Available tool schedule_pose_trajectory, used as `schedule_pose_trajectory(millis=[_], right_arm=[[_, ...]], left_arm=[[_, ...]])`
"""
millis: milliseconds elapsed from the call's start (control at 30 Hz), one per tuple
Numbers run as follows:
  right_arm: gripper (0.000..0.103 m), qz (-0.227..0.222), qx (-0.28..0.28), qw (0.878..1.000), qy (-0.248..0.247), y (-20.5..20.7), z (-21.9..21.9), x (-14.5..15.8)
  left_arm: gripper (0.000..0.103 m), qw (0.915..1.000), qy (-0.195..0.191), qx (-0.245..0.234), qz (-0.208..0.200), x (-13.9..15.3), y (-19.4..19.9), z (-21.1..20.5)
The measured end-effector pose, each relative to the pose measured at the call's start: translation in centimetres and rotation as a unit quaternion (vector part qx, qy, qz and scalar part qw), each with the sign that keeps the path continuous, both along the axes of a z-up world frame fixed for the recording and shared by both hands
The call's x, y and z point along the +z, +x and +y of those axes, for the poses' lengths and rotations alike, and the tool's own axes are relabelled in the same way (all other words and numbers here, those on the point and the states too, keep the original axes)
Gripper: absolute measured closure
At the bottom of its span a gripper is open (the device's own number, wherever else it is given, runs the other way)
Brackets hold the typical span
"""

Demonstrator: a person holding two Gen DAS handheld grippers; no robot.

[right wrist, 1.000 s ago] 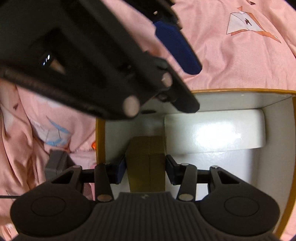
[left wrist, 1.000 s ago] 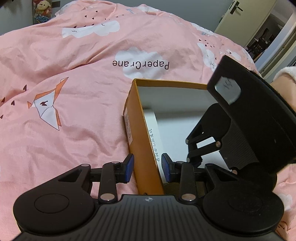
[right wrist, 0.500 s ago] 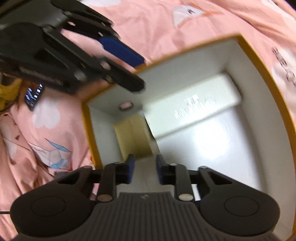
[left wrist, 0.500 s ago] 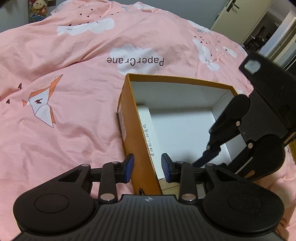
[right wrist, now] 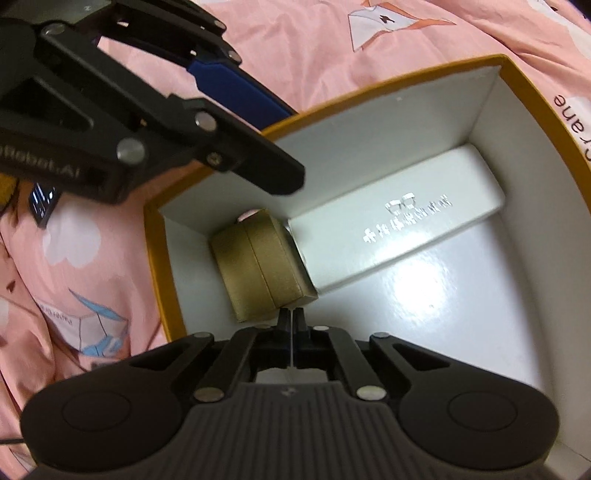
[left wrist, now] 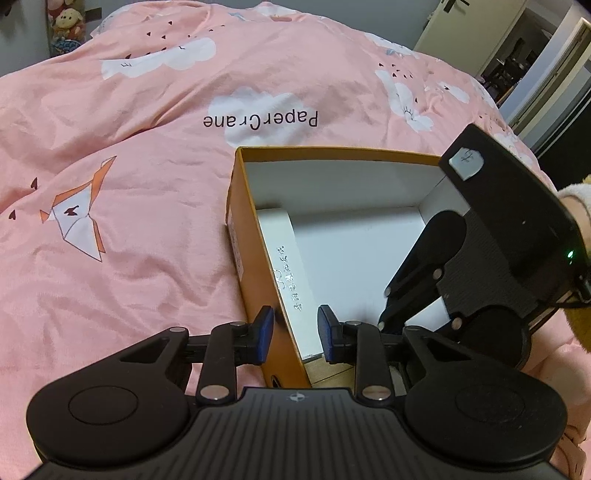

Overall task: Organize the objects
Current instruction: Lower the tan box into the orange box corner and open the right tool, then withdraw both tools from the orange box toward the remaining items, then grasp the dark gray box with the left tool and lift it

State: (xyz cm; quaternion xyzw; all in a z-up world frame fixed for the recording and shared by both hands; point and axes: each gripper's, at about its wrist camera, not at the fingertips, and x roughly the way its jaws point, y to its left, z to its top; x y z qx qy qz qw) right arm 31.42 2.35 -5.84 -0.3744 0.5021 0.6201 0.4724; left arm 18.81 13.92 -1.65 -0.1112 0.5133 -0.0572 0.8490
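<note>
Straddling the near wall of the orange cardboard box (left wrist: 255, 236) on the pink bed, the left tongs (left wrist: 295, 328) were closing on it, while the shut, empty right tongs (right wrist: 291, 325) hung just below the small gold case (right wrist: 258, 266) abutting the long white case (right wrist: 399, 229).

— Where are we?
— In a home bedroom, we'd say: a pink duvet (left wrist: 147, 155) printed with clouds and paper cranes fills our view.
— Anything else?
— Plush toys (left wrist: 64, 26) past its far left corner, and a door (left wrist: 476, 33) beyond the far right.
</note>
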Motion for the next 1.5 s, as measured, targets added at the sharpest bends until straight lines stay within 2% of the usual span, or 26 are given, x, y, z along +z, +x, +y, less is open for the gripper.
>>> schedule_pose_trajectory(millis=[167, 267, 400, 500, 533, 600, 633, 700, 733, 867, 900, 1067, 1167, 1233, 1300, 1367, 1500], right_arm=[[0.102, -0.001, -0.017, 1.000, -0.004, 0.8, 0.2, -0.1], [0.097, -0.018, -0.035, 0.999, 0.008, 1.4, -0.5, 1.0], [0.096, -0.041, -0.083, 0.995, 0.046, 1.8, -2.4, 3.8], [0.096, -0.051, -0.142, 0.984, 0.091, 1.7, -4.7, 6.0], [0.096, -0.054, -0.171, 0.978, 0.110, 1.5, -5.8, 6.7], [0.095, -0.054, -0.212, 0.965, 0.143, -2.7, -10.1, 6.7], [0.095, -0.060, -0.232, 0.958, 0.159, -7.3, -10.3, 6.3], [0.095, -0.068, -0.271, 0.942, 0.183, -9.7, -11.3, 6.8], [0.095, -0.070, -0.293, 0.935, 0.188, -10.7, -11.8, 5.7], [0.094, -0.094, -0.366, 0.900, 0.217, -12.7, -15.4, 7.0], [0.094, -0.100, -0.387, 0.890, 0.218, -13.8, -16.5, 6.0], [0.090, -0.074, -0.484, 0.846, 0.210, -17.7, -22.0, 4.4], [0.082, -0.043, -0.535, 0.819, 0.206, -19.1, -24.2, 2.5], [0.082, -0.027, -0.560, 0.804, 0.196, -19.8, -25.2, 1.5], [0.082, -0.015, -0.576, 0.795, 0.188, -20.0, -25.7, 0.5], [0.082, -0.003, -0.585, 0.791, 0.177, -20.5, -26.0, -0.2], [0.082, -0.010, -0.586, 0.795, 0.158, -21.9, -25.5, -1.7]], left_arm=[[0.071, 0.9998, -0.002, 0.004, -0.019, 0.7, -0.5, 0.0], [0.071, 0.9992, -0.002, 0.003, -0.039, 1.7, -1.3, -0.3], [0.071, 0.9972, -0.008, 0.000, -0.074, 3.4, -2.8, -1.3], [0.071, 0.9941, -0.023, -0.015, -0.105, 4.7, -4.9, -2.6], [0.071, 0.9931, -0.032, -0.023, -0.111, 5.0, -5.7, -3.1], [0.071, 0.9916, -0.045, -0.039, -0.115, 5.2, -6.9, -4.0], [0.071, 0.9912, -0.052, -0.046, -0.113, 5.2, -7.6, -4.5], [0.071, 0.9910, -0.059, -0.054, -0.107, 5.0, -8.7, -5.4], [0.071, 0.9910, -0.063, -0.060, -0.102, 4.7, -9.2, -5.8], [0.071, 0.9907, -0.064, -0.085, -0.085, 3.5, -10.9, -6.9], [0.069, 0.9905, -0.067, -0.092, -0.078, 3.0, -11.2, -7.2], [0.050, 0.9883, -0.078, -0.123, -0.047, 0.6, -13.0, -8.2], [0.043, 0.9872, -0.078, -0.135, -0.033, -1.1, -13.9, -8.8], [0.038, 0.9880, -0.074, -0.133, -0.021, -2.1, -14.2, -9.2], [0.038, 0.9897, -0.063, -0.128, -0.009, -2.9, -14.8, -9.5], [0.037, 0.9890, -0.070, -0.130, -0.005, -3.4, -15.4, -9.6], [0.036, 0.9877, -0.079, -0.135, -0.005, -4.3, -15.8, -9.9]])
